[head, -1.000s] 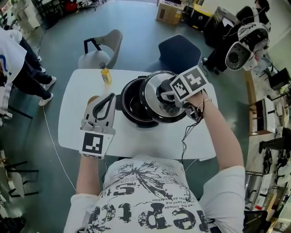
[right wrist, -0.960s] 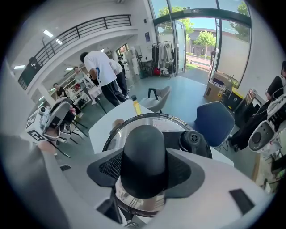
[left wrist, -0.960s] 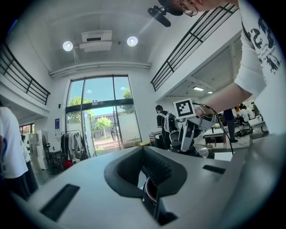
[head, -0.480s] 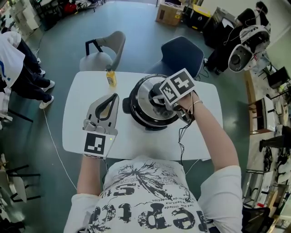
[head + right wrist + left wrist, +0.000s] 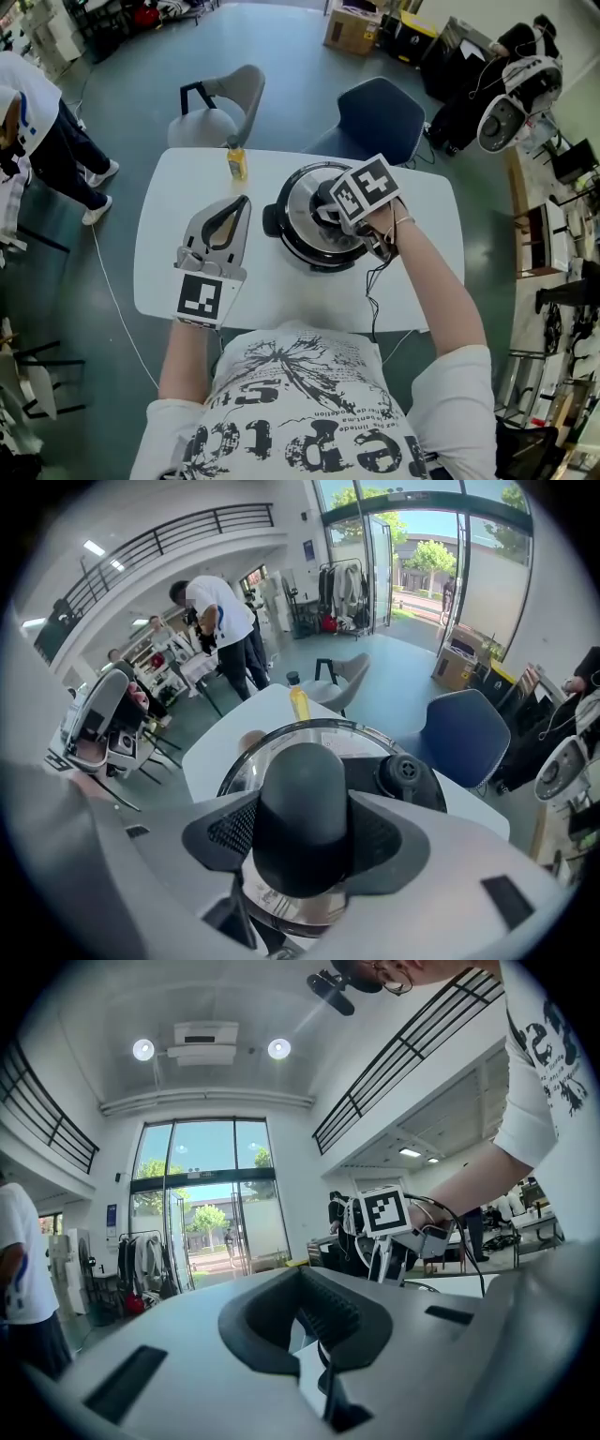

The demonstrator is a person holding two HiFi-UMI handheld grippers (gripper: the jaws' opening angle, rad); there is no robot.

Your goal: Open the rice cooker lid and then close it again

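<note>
Fingers of the right gripper (image 5: 330, 202) clamp the lid knob (image 5: 302, 813) of the rice cooker (image 5: 314, 255) on the white surface (image 5: 164, 216). The left gripper (image 5: 242, 203), alongside, has its fingers closed on nothing.

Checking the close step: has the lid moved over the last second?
Yes. The lid, held by its knob in the right gripper, has come left and down over the rice cooker pot, covering the opening that showed earlier.

Head view: from overhead, steeply down, whole bench (image 5: 159, 244) in frame. Right gripper view: close over the lid (image 5: 328, 738), pointing steeply down; shares lid, bottle (image 5: 298, 703) and chairs (image 5: 464, 733) with head view. Left gripper view: level across the hall, catching the right gripper's cube (image 5: 382, 1211).
</note>
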